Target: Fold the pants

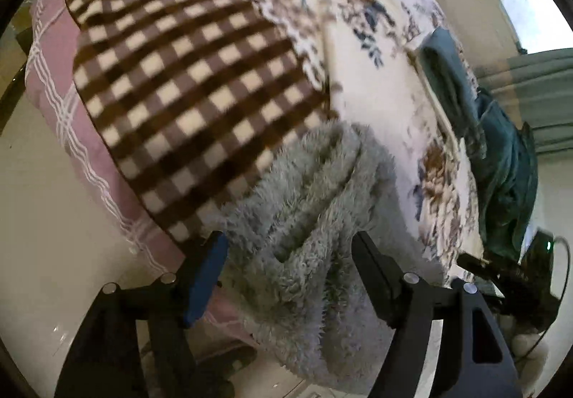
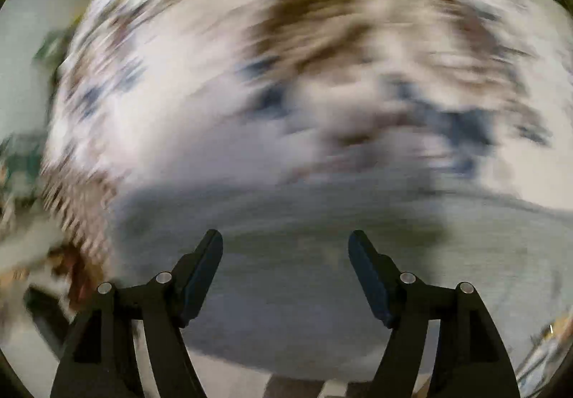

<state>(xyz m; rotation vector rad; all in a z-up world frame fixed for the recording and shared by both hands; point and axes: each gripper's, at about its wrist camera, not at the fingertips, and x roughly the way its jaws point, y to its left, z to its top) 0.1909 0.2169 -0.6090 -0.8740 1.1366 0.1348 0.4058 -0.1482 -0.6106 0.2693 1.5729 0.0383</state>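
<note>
Fluffy grey pants (image 1: 304,204) lie bunched at the near edge of a bed, hanging partly over it. My left gripper (image 1: 290,247) is open, its fingers on either side of the grey fleece, just above it. In the right wrist view everything is motion-blurred: a grey cloth (image 2: 286,254), likely the same pants, fills the lower part under my open right gripper (image 2: 286,244). The right gripper also shows in the left wrist view (image 1: 515,272) at the far right, state unclear there.
The bed carries a brown-and-cream checked blanket (image 1: 186,75), a floral cover (image 1: 358,22) and a pink sheet (image 1: 57,93). A dark teal garment (image 1: 501,147) lies at the bed's right side. Pale floor (image 1: 43,219) is at left; a window (image 1: 530,4) upper right.
</note>
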